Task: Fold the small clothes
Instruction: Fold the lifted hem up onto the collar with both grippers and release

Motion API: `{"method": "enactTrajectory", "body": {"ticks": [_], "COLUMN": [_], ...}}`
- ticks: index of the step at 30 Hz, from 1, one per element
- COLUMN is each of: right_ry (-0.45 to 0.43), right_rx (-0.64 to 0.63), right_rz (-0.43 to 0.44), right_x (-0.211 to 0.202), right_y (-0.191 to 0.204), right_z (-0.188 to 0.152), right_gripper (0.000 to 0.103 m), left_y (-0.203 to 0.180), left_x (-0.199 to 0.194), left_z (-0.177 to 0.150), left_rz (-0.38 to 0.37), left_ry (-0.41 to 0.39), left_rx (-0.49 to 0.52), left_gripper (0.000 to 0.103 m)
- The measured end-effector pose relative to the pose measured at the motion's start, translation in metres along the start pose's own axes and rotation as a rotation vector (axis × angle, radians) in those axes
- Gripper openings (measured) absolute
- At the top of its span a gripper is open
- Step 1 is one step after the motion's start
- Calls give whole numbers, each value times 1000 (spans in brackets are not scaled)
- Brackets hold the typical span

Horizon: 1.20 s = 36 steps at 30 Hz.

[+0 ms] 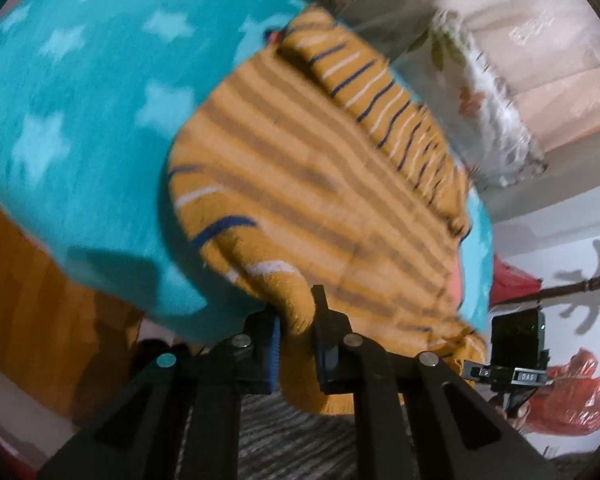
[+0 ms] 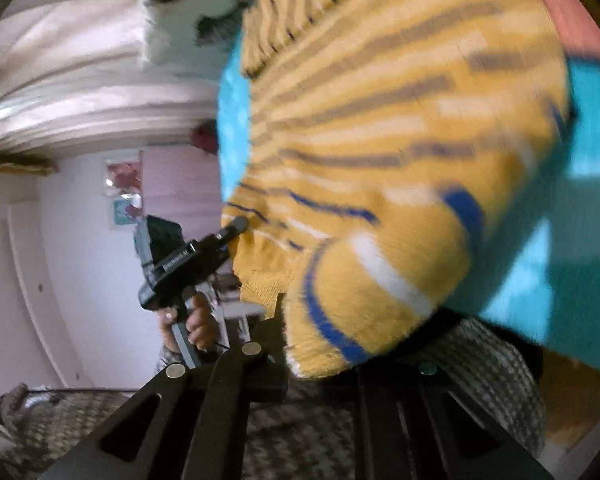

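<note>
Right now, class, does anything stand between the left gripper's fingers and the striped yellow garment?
Nothing visible does. The left gripper is shut directly on an edge of the striped yellow garment, with cloth pinched between its fingers. The teal star blanket lies behind the garment, not in between.

The lifted yellow striped sweater (image 1: 300, 184) and teal star blanket (image 1: 80, 120) block the way ahead of both cameras.

Motion blur smears the sweater (image 1: 312, 184) and the teal blanket (image 1: 80, 120). In the right wrist view the sweater (image 2: 400, 160) covers the right gripper (image 2: 320, 344), hiding its fingertips, and the frame edge cuts the blanket (image 2: 580, 240).
</note>
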State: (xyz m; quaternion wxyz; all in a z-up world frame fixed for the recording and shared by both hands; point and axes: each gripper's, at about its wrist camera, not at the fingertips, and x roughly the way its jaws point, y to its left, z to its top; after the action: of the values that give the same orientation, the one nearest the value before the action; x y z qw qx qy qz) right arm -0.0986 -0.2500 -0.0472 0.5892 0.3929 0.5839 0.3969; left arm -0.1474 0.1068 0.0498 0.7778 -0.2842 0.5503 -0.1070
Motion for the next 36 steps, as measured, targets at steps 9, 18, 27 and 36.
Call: {"method": "enactTrajectory", "body": {"ticks": [9,18,27,36], "right_ry": [-314,-590,-606,-515], "right_rx": [-68,36,-126,-368], "right_rz": [22,-293,-530,-960], "right_x": [-58,-76,-87,-27], "right_y": [37,36,59,53], "right_z": [106,207,204,225], "right_gripper": [11,36,57,69], "left_y": [-91,-107,-95,-93], "left_x": [40,119,95,137], "left_z": [136,237,249,239], "left_rz": [-17,-2,65,195], "left_ry": [-118,-49,-113,-33], "left_rx": [202,157,257,434], "left_gripper": [13,33,75,76]}}
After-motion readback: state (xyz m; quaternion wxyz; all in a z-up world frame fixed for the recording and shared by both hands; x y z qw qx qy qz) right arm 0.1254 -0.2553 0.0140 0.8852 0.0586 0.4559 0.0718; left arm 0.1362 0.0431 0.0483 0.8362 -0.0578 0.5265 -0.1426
